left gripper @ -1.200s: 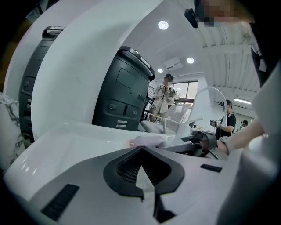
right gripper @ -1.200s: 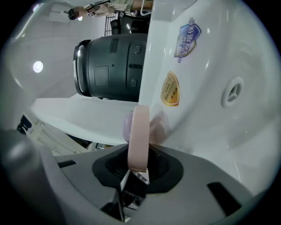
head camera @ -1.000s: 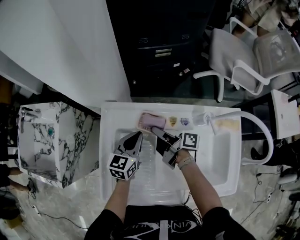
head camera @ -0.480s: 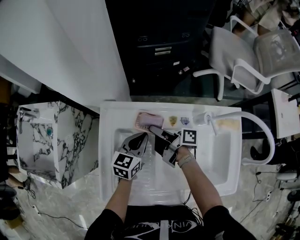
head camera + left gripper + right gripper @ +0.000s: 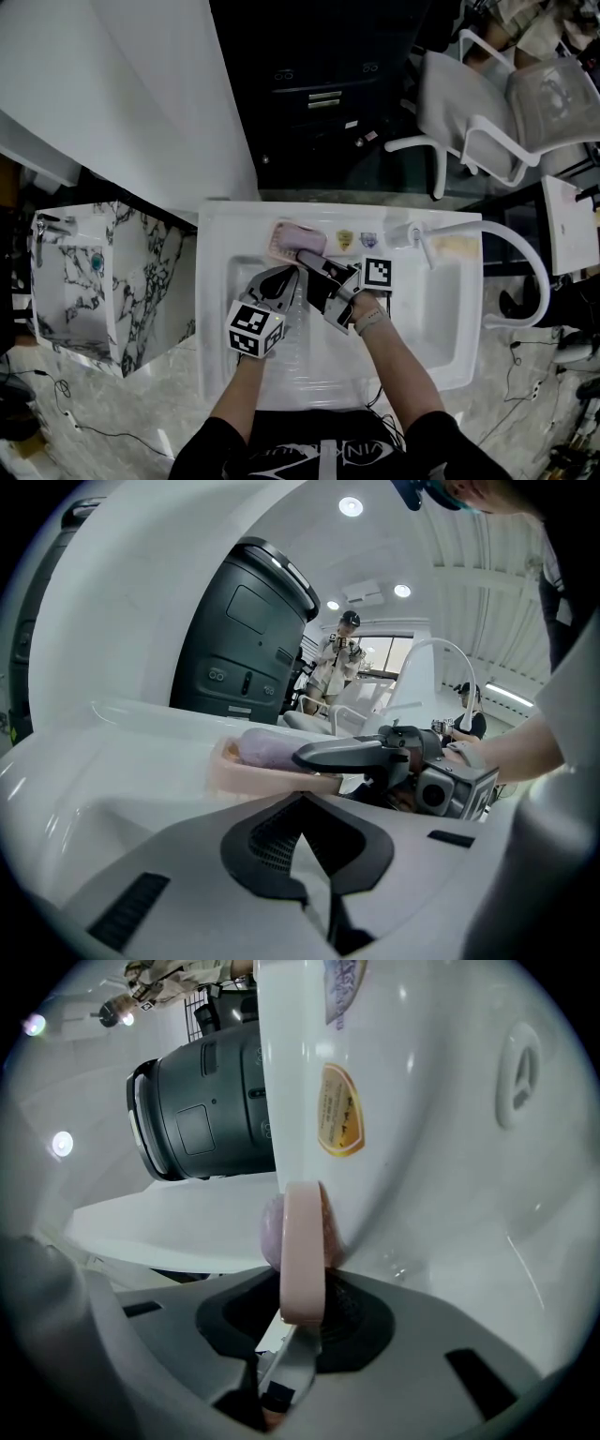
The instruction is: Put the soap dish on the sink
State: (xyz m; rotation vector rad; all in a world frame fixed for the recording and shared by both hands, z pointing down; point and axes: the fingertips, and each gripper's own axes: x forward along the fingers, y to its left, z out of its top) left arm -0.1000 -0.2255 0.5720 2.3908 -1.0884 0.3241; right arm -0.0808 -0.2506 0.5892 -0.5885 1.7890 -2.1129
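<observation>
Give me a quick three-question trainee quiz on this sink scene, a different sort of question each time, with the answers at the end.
1. Where on the sink does the soap dish lie? A in the bowl; B on the back ledge; C on the front rim.
2. True or false: the left gripper holds the soap dish.
3. Which gripper has the dish's near rim between its jaws?
Key: 1 B. 2 False: its jaws are together and empty. 3 The right gripper; its jaws have just been opening.
</observation>
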